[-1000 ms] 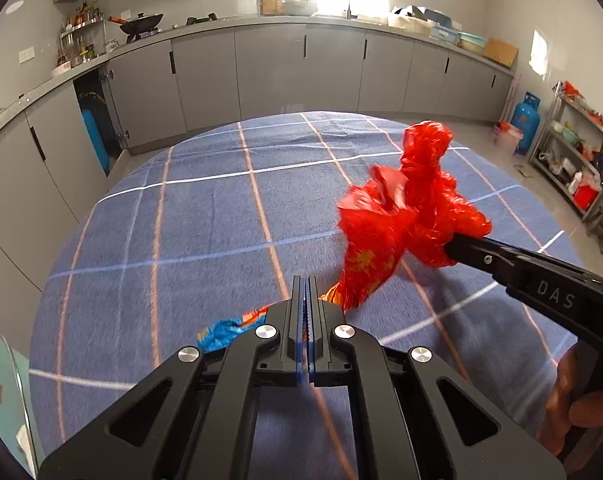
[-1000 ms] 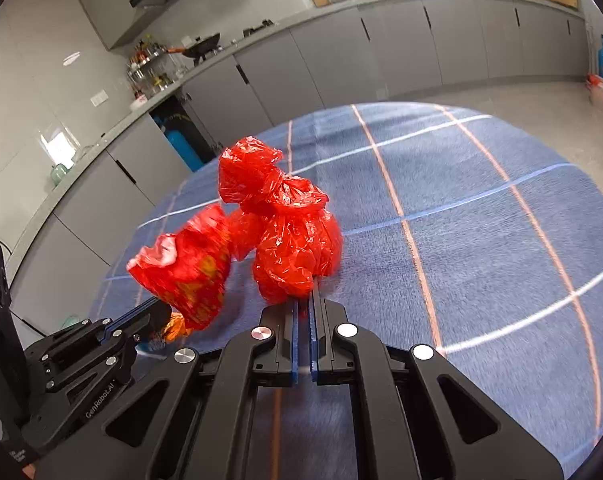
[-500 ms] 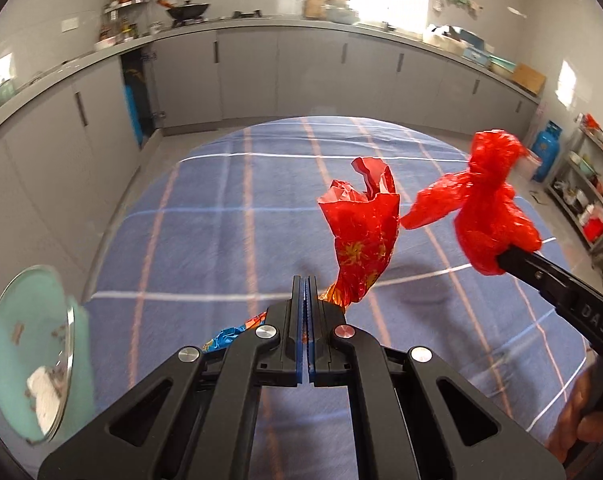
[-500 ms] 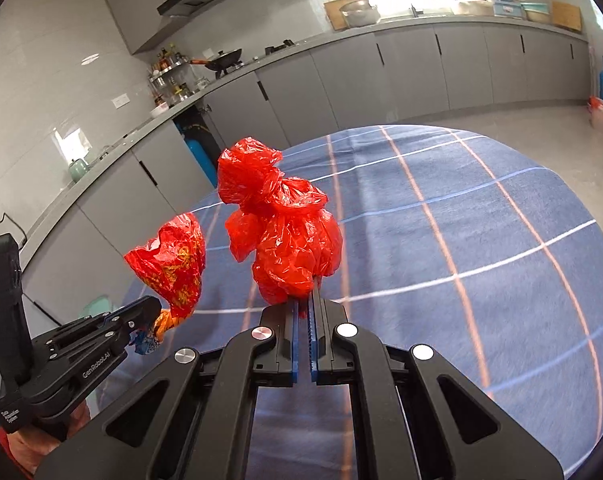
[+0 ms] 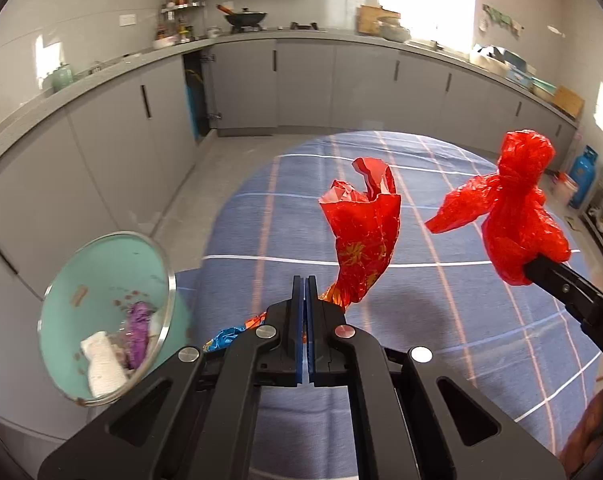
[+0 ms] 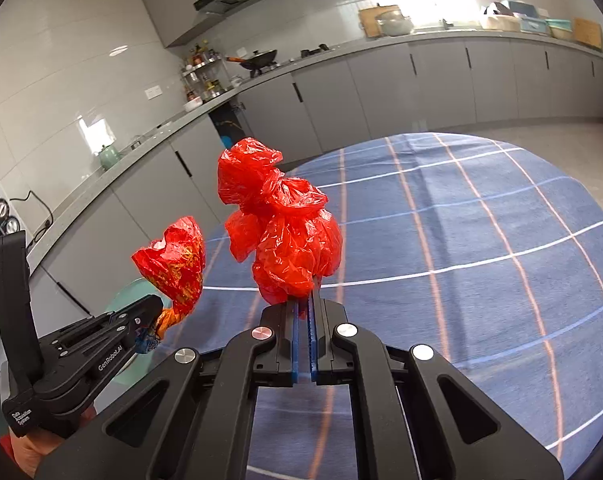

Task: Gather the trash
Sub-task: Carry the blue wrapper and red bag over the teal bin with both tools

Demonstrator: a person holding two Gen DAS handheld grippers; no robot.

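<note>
Left tongs (image 6: 151, 312) read "GenRobot.AI" (base: "Data Acquisition System").

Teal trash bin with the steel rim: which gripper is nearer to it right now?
Left. The left gripper, shut on a red printed wrapper, is beside the bin. The right gripper, shut on a red plastic bag, is farther out over the blue tablecloth.

The bin's (image 5: 169, 280) lower rim hides behind the left tool (image 5: 305, 292).

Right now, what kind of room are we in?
Most likely a home kitchen. A wok sits on the stove, grey cabinets run under a long counter, and a rack of bottles stands by the wall.
</note>
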